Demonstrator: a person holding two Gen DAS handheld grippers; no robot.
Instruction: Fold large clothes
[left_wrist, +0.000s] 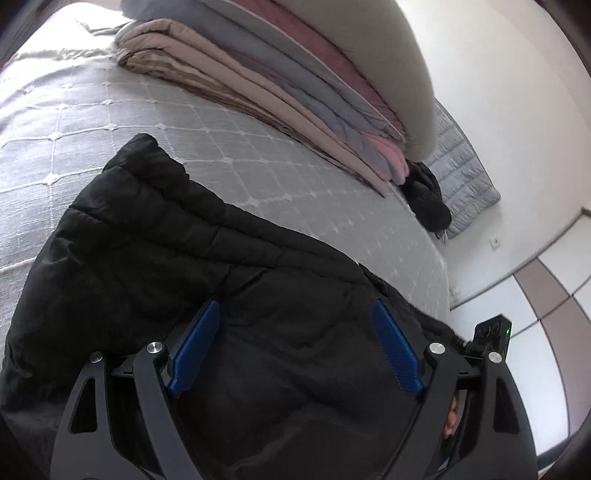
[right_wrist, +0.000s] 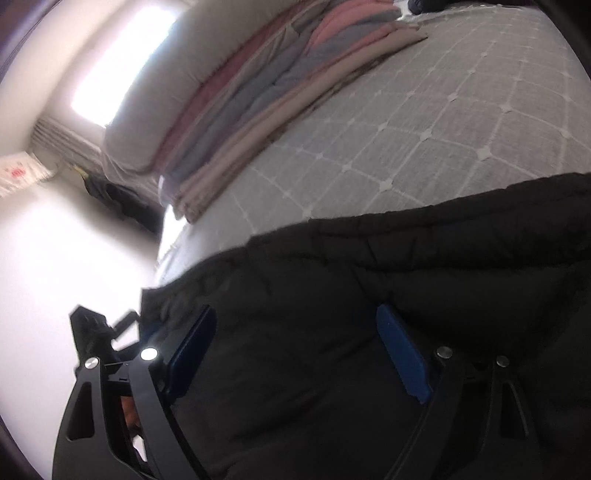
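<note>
Left wrist view: I see my left gripper poised over a black quilted jacket, its blue fingers spread wide with nothing clamped between them; the padded fabric lies below and between them, and I cannot tell whether the tips touch it. The jacket lies on the near part of a bed covered by a grey bedspread with a white diamond grid. Along the far side of the bed sits a stack of folded bedding in beige, grey-blue and pink layers, topped by a pale cushion-like roll. A second dark garment lies at the far end of that stack, near the bed's edge.

Right wrist view: my right gripper is likewise wide open over the same jacket, gripping nothing. Bedspread and stacked bedding lie beyond. This view is somewhat blurred.
</note>
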